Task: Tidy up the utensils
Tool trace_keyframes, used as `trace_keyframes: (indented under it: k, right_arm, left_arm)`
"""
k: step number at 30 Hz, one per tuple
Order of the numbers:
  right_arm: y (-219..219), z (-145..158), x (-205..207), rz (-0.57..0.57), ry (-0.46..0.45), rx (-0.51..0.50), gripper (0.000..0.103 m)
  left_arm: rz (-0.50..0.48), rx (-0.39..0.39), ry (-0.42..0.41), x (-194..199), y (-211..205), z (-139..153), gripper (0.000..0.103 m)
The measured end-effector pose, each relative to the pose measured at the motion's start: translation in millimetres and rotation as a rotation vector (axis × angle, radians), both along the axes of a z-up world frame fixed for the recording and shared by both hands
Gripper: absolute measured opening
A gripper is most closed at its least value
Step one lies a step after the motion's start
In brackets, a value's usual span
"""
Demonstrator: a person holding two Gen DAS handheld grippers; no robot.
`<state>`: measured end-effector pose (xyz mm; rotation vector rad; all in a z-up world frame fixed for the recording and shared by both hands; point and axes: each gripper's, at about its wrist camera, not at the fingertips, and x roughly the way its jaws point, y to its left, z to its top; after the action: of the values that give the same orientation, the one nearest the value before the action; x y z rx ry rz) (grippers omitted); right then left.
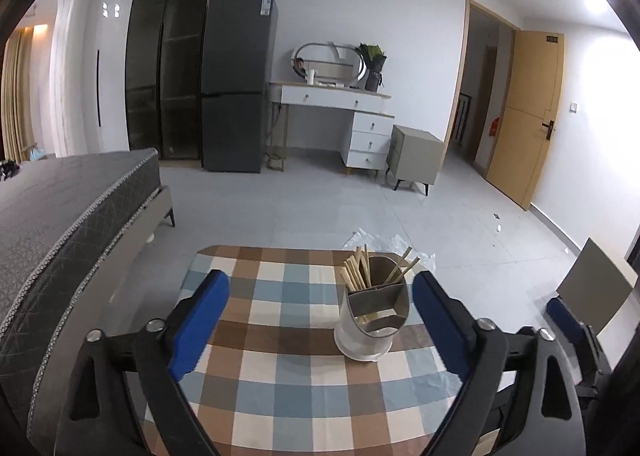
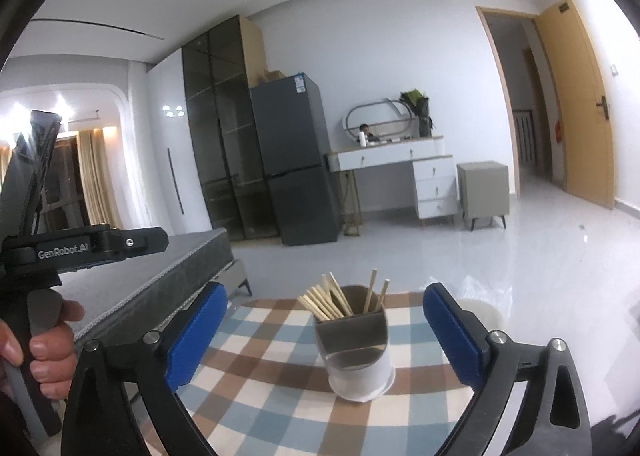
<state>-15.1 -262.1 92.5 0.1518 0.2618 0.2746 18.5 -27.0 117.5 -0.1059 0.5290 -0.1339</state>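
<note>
A white and grey utensil holder (image 1: 370,320) stands upright on the checked tablecloth (image 1: 280,376). Several wooden chopsticks (image 1: 356,270) stand in its back compartments; the front compartment looks empty. My left gripper (image 1: 320,308) is open and empty, its blue pads wide apart, with the holder between them, nearer the right pad (image 1: 440,320). In the right wrist view the holder (image 2: 354,348) and chopsticks (image 2: 328,300) sit between the pads of my right gripper (image 2: 326,330), which is open and empty. The left gripper's body shows at that view's left edge.
A grey bed (image 1: 68,216) lies left of the table. Crumpled clear plastic (image 1: 380,242) lies on the floor beyond the table's far edge. A fridge (image 1: 236,88), a white dresser (image 1: 340,112) and a grey nightstand (image 1: 416,156) stand at the far wall.
</note>
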Motion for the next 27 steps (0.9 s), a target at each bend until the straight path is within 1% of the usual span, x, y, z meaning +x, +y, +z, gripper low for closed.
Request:
trace_keyframes:
  k: [1, 3, 6, 13, 23, 27]
  right_arm:
    - [0, 0, -2, -0.006, -0.007, 0.000, 0.103]
    - [0, -1, -10, -0.016, -0.018, 0.001, 0.103]
    - [2, -8, -21, -0.026, -0.034, -0.001, 0.103]
    - [1, -30, -33, -0.042, -0.017, -0.007, 0.103]
    - [-3, -34, -41, -0.050, -0.019, -0.006, 0.103]
    - [-4, -35, -42, -0.050, -0.016, 0.003, 0.103]
  left_arm:
    - [-0.001, 0.006, -0.012, -3, 1, -1, 0.093]
    - [0.013, 0.016, -0.028, -8, 2, -4, 0.094]
    - [0.021, 0.022, -0.050, -18, 2, -8, 0.098]
    - [0.056, 0.037, -0.069, -31, 5, -21, 0.099]
    - [0.052, 0.022, -0.057, -36, 0, -30, 0.099]
    - [0.051, 0.031, -0.061, -40, -4, -31, 0.099]
